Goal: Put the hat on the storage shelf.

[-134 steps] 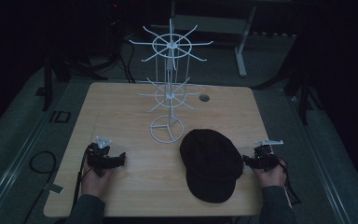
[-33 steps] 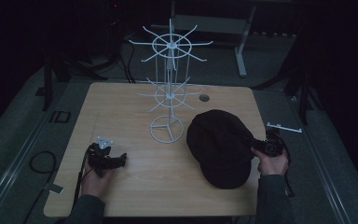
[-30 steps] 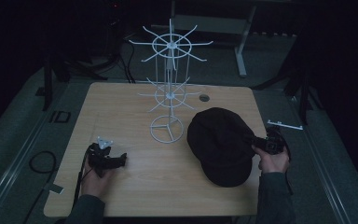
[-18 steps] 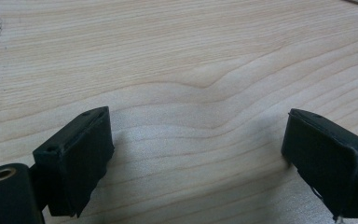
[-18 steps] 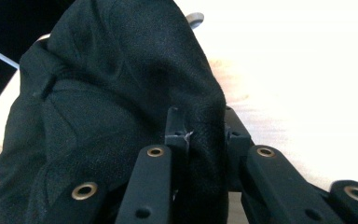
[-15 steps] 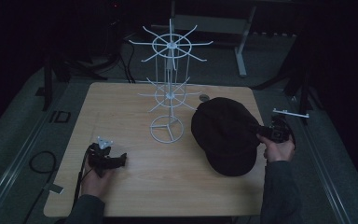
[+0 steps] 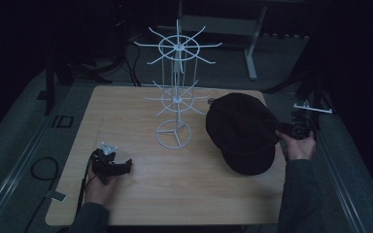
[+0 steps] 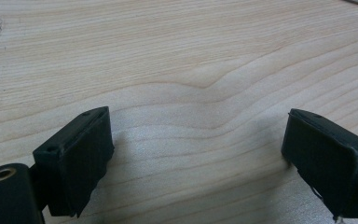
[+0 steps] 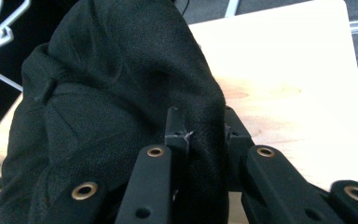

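Over on the right side of the pale wooden desk (image 7: 141, 194), the right tongs (image 7: 291, 129) are clamped on a fold of the soft black fabric cap (image 7: 243, 131); in the right gripper view the two black jaws pinch the cloth between them, the cap (image 9: 107, 116) bulging up and away beyond the tongs (image 9: 196, 130); the person's right hand (image 7: 298, 145) sits at the desk's right edge, just behind that grip; the cap's lower part looks to hang over the wood, though whether it touches the desk I cannot tell; it sits just to the right of the white wire two-tier display stand (image 7: 177, 92), whose ring base stands near the middle of the desk, apart from the cap; over on the near-left, the left tongs (image 7: 124, 167) rest low over the wood in the person's left hand (image 7: 99, 184); in the left gripper view the left tongs (image 8: 196, 154) gape wide, bare wood grain (image 8: 191, 70) between the jaws.
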Available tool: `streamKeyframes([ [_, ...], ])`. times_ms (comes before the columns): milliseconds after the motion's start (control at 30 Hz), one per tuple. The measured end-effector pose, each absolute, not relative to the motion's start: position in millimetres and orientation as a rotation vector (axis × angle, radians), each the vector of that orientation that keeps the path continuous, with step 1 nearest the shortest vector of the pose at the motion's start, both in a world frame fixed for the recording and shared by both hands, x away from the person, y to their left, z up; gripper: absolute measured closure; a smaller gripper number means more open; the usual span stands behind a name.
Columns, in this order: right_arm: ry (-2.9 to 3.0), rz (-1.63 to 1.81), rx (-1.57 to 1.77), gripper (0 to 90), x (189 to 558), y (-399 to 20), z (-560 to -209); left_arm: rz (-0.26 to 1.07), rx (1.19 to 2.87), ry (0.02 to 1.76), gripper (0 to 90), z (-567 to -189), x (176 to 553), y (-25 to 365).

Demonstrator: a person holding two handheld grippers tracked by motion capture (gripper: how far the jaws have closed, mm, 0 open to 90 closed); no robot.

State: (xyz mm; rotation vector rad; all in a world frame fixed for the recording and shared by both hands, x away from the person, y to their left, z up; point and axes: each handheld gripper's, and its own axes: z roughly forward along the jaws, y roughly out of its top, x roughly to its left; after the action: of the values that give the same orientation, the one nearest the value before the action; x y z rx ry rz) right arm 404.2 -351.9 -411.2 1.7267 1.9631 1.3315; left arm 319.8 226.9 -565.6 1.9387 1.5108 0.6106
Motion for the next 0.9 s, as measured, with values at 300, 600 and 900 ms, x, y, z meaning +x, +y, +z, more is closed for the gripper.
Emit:
streamKeyframes([
  [300,1.902,1.408,1.715,77.7,401,-356,-398,0.611,1.938,1.511,9.3,-566,320,227],
  [600,1.884,1.473,1.678,77.6,398,-358,-379,0.612,1.938,1.51,9.3,-566,320,227],
  [900,1.876,1.555,1.646,77.6,397,-361,-365,0.612,1.939,1.51,9.3,-566,320,227],
])
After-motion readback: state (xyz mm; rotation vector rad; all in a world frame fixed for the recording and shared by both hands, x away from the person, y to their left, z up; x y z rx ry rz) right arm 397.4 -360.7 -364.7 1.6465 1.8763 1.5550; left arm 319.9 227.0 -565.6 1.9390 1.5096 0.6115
